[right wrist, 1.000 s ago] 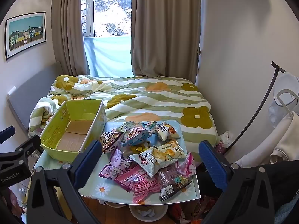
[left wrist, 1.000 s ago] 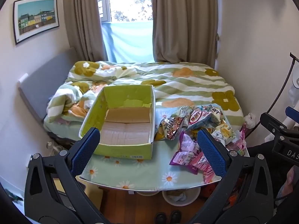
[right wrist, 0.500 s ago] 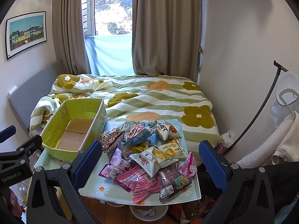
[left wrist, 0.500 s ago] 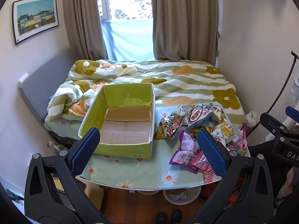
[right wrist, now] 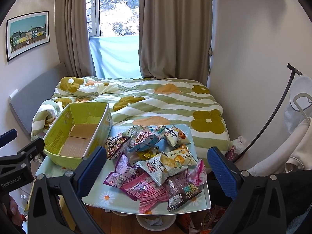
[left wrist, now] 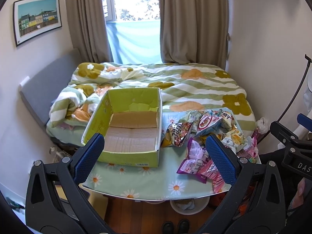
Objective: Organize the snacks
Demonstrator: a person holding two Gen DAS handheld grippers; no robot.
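While both grippers hover short of the table (left wrist: 136, 183), the green cardboard box (left wrist: 126, 128) sits on its left part with nothing inside but its bare brown bottom. Beside it on the right lies the heap of snack packets (right wrist: 156, 159). Left gripper (left wrist: 155, 156) and right gripper (right wrist: 157, 164) gape wide, holding nothing.

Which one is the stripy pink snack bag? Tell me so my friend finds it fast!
Find the small table with the daisy cloth at the foot of the bed. Right of the green box is a snack pile. At its near edge lies the pink striped packet, flat and see-through, unlike the puffy bags behind.
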